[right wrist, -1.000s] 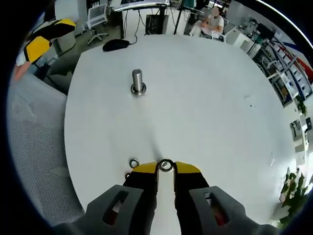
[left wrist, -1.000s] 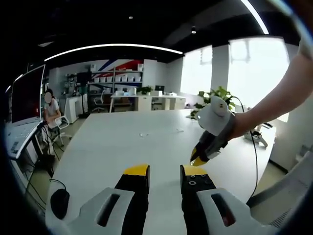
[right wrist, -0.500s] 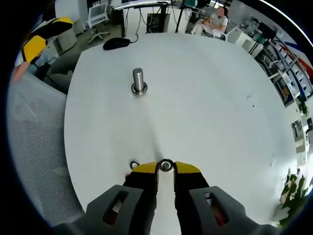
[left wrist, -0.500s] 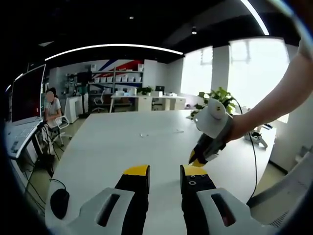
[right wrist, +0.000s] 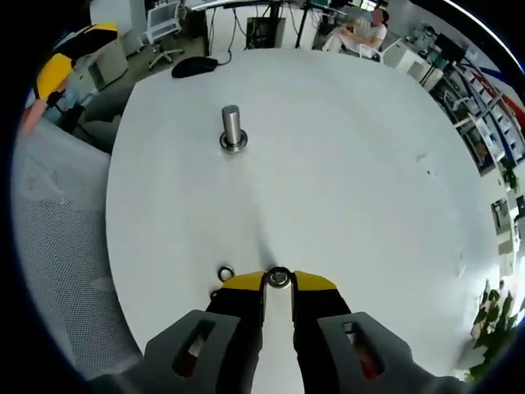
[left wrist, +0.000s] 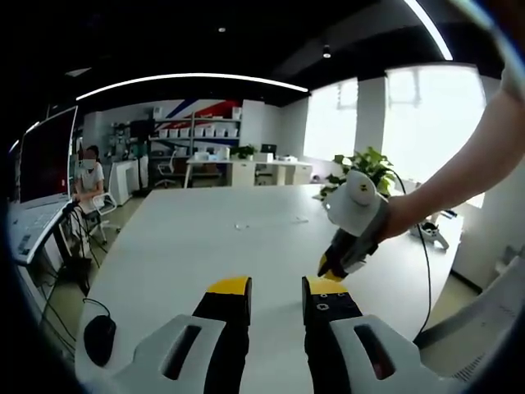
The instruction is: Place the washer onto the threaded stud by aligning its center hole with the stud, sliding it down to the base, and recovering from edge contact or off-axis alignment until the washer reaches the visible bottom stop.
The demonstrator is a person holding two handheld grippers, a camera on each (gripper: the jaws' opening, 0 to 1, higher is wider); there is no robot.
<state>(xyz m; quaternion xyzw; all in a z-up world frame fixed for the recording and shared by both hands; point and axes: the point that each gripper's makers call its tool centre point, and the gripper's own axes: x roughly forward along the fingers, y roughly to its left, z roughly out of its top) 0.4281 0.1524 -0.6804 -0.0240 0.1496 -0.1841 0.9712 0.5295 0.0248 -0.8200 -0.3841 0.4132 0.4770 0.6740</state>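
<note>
So the right tongs (right wrist: 278,281) are pinched down on a washer (right wrist: 279,277), the little metal ring sits right between the yellow tips, jaws nearly together. Another washer (right wrist: 225,272) lies flat on the white table (right wrist: 353,180) just beside the left tip of those tongs, close but I can't tell if it's touching. The threaded stud (right wrist: 232,127) stands upright on its round base well ahead of the right tongs, a bit off to their left, nothing on it yet. Further past the stud, at the far table edge, there's a black mouse (right wrist: 194,68).

In the left gripper view, the left tongs (left wrist: 276,289) are holding nothing, with a narrow gap between the two yellow-tipped jaws, hovering over the table (left wrist: 189,246). The right tongs (left wrist: 331,270) come in ahead and to the right of them, tips pointing down at the table top, held by a person's hand (left wrist: 402,215). The mouse (left wrist: 100,341) shows here too, low to the left of the left tongs near the table edge.
</note>
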